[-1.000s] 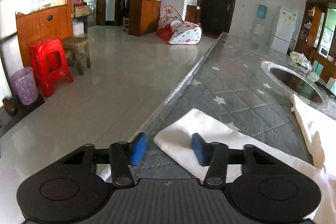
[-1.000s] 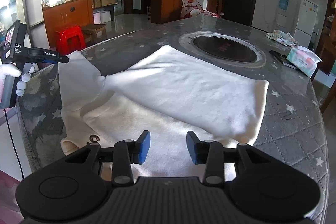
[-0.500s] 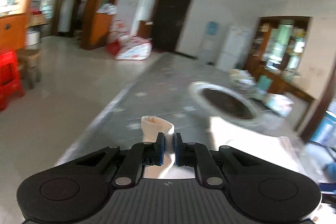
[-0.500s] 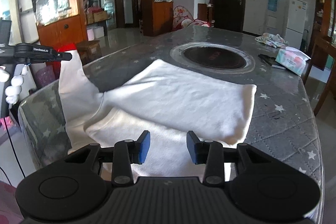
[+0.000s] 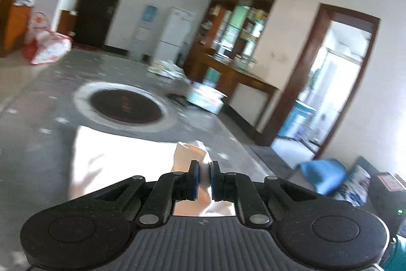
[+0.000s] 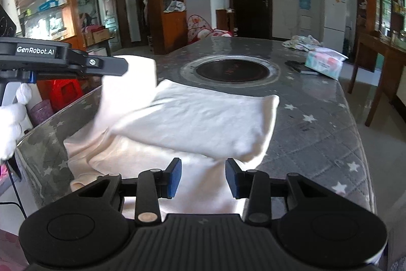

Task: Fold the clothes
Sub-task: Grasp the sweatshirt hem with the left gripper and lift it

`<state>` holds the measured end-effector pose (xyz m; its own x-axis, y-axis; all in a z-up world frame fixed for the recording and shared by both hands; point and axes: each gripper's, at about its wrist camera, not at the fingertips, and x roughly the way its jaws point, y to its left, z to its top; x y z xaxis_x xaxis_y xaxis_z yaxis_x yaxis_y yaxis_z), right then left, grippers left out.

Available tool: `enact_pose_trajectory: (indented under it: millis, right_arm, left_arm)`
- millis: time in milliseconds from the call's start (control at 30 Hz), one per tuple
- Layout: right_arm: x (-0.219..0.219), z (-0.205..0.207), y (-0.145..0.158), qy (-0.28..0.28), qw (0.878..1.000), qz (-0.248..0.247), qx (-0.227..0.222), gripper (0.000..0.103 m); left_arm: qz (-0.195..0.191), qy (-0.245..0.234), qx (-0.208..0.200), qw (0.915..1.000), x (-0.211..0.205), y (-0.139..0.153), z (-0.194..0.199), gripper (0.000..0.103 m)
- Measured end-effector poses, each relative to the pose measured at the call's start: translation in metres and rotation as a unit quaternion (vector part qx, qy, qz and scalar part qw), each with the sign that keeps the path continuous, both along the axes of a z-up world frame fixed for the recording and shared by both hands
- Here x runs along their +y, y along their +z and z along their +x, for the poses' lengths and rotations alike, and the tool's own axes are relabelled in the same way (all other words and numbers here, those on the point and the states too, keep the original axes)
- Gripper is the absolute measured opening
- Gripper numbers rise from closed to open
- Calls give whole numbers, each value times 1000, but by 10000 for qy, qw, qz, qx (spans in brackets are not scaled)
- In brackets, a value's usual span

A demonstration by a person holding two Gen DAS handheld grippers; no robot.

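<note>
A cream garment [image 6: 203, 123] lies spread on the grey star-patterned table [image 6: 317, 118]. My left gripper [image 5: 203, 170] is shut on a bunched end of the garment [image 5: 189, 153], and the cloth sticks out past the blue pads. In the right wrist view the left gripper [image 6: 119, 66] holds that end raised at the table's left side, in a white-gloved hand [image 6: 10, 123]. The lifted flap hangs from it over the flat part. My right gripper [image 6: 203, 170] stands open low over the garment's near edge, with nothing pinched between its pads.
A round dark inset [image 6: 232, 70] sits in the table beyond the garment. At the far right are a tissue pack [image 6: 323, 61], a flat dark item [image 6: 300, 66] and a crumpled cloth [image 6: 302, 42]. A red stool [image 6: 63, 90] stands left of the table.
My left gripper has shut on the garment's end, lifted it off the table and swung it right, over the spread cloth. The right gripper has crept forward a little, still open.
</note>
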<state>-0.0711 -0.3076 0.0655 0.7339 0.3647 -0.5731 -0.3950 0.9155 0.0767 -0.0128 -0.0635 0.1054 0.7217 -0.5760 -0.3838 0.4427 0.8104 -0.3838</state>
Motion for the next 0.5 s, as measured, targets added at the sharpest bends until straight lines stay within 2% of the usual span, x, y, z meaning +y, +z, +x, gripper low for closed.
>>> enact_pose_trajectory:
  millis: [100,233,300,467,500]
  right_arm:
    - [-9,0,-2,-141,9999,68,39,38]
    - [-17,3,-4,-294,9995,118,92,38]
    - [-19,4,-5,-335,9993,137,119,38]
    - [-17,7,-6,-265,9993,187,173,38]
    - [-16,9,-7,-238,9993,197,194,38]
  left_arm:
    - [-2,-434,123,9990,-26,-11,1,10]
    - [120,-739,315,9967,-41,-26,2,15]
    - [154,-781,348,9962,-35,-30,-1,26]
    - [461,-507,137,9976,6,-38,-15,30]
    - [585,-401,91,9974,17,-40,-19,34]
